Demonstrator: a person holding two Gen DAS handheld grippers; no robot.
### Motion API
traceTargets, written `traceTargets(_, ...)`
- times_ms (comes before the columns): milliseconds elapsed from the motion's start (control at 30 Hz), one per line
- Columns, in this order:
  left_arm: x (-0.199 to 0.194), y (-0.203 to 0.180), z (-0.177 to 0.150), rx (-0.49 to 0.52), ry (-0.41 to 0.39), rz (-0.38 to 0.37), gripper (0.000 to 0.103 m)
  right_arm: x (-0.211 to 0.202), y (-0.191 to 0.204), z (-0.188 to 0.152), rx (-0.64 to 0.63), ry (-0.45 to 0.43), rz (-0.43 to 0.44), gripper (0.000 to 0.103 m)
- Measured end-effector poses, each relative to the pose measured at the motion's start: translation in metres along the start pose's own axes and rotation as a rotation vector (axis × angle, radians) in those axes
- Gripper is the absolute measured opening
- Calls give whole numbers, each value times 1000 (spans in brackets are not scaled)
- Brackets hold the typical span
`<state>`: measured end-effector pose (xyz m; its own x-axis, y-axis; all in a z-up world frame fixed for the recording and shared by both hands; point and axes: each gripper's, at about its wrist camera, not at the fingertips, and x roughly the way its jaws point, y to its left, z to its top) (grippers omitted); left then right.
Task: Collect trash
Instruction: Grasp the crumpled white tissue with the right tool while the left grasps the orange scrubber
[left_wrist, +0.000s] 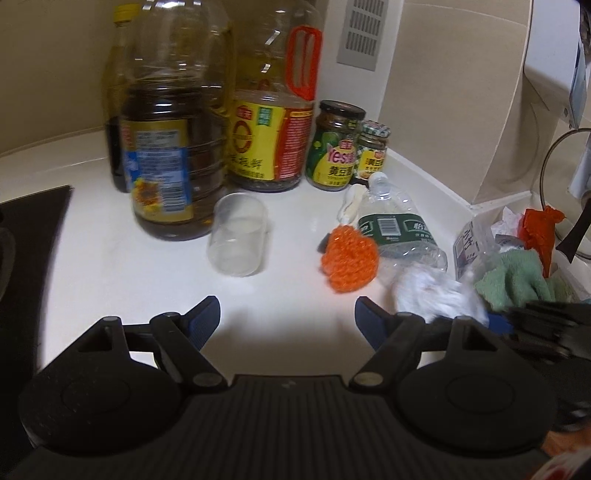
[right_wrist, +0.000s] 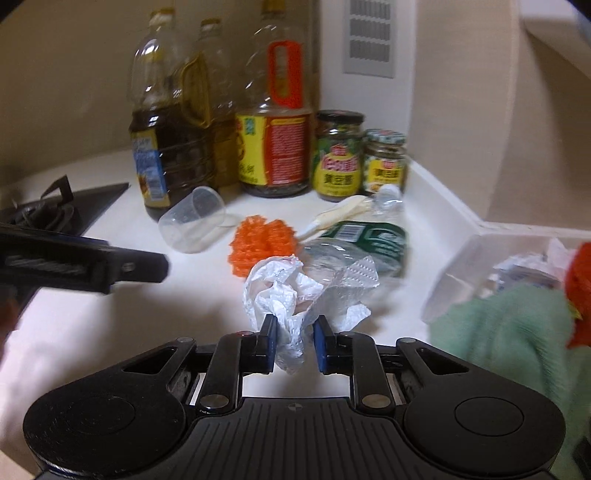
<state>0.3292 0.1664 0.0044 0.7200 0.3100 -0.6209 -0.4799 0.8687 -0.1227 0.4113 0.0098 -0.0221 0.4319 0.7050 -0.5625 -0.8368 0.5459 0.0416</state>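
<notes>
Right gripper (right_wrist: 294, 341) fingers pinching crumpled tissue (right_wrist: 295, 295) above white surface (right_wrist: 110, 332), just before crushed bottle (right_wrist: 362, 243); left gripper (left_wrist: 286, 317) fingers spread wide, empty, beside tissue.

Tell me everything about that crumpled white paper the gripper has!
The crumpled paper towel is white, thin and embossed with a dotted pattern, scrunched into a loose wad with a flap sticking out to the right. The right gripper pinches its lower end between the blue-padded jaws. It sits in front of the crushed plastic bottle and orange mesh scrubber, over the white countertop.
</notes>
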Motion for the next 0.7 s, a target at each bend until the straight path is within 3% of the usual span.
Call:
traceTargets(233, 42, -27, 13, 49, -8, -19, 77, -27, -24, -6, 39, -17, -64, 21)
traceTargets(333, 58, -36, 18, 59, -5, -21, 72, -30, -36, -8, 55, -8, -89, 21)
traceTargets(433, 73, -43, 21, 73, 10, -14, 64, -32, -46, -12, 75, 3, -108, 21)
traceTargets(533, 83, -45, 20, 83, 23, 7, 50, -35, -52, -15, 88, 4, -116, 21)
traceTargets(567, 85, -45, 20, 79, 29, 11, 39, -35, -54, -15, 93, 4, -114, 21)
traceTargets(700, 81, -45, 20, 71, 26, 20, 28, -37, -58, -16, 98, -1, -112, 21)
